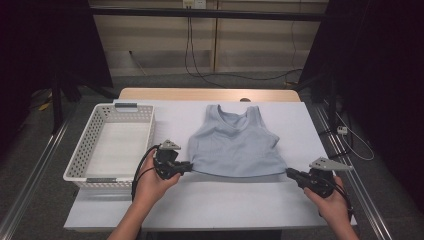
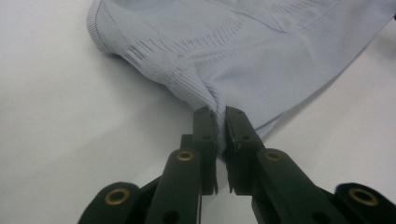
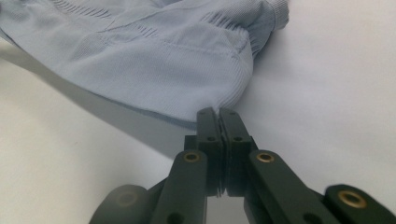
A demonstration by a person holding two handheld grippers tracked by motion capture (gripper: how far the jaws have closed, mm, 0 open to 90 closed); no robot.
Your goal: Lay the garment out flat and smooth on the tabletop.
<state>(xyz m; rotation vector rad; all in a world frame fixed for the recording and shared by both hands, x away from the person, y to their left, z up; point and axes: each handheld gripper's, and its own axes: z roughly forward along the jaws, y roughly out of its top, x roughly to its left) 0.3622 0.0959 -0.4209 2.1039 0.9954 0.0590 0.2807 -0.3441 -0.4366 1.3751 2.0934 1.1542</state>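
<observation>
- Where the white table top (image 1: pixel 200 205) spreads across the high view, a pale blue sleeveless top (image 1: pixel 232 142) lies flat near its middle, neck and straps toward the far edge, hem toward the person.
- At the hem's left corner, the left gripper (image 1: pixel 189 166) is clamped on the fabric; the person's left hand (image 1: pixel 152 185) holds its black body, and a cable loops from it toward the forearm.
- In the left gripper view the two black jaws stand nearly together, with a bunched fold of the ribbed hem (image 2: pixel 212 100) pinched between their tips; the cloth rises slightly off the table there.
- At the hem's right corner, the right gripper (image 1: pixel 290 173) grips the fabric too, carried by the right hand (image 1: pixel 334 202), with a grey three-cornered plate (image 1: pixel 327 164) on top.
- In the right gripper view the jaws are pressed tight against each other, and the corner of the hem (image 3: pixel 224 100) runs down into their tips; the edge beside it hangs just above the table and casts a shadow.
- Left of the garment stands a white perforated plastic basket (image 1: pixel 82 152), just beside the left gripper and apart from the top.
</observation>
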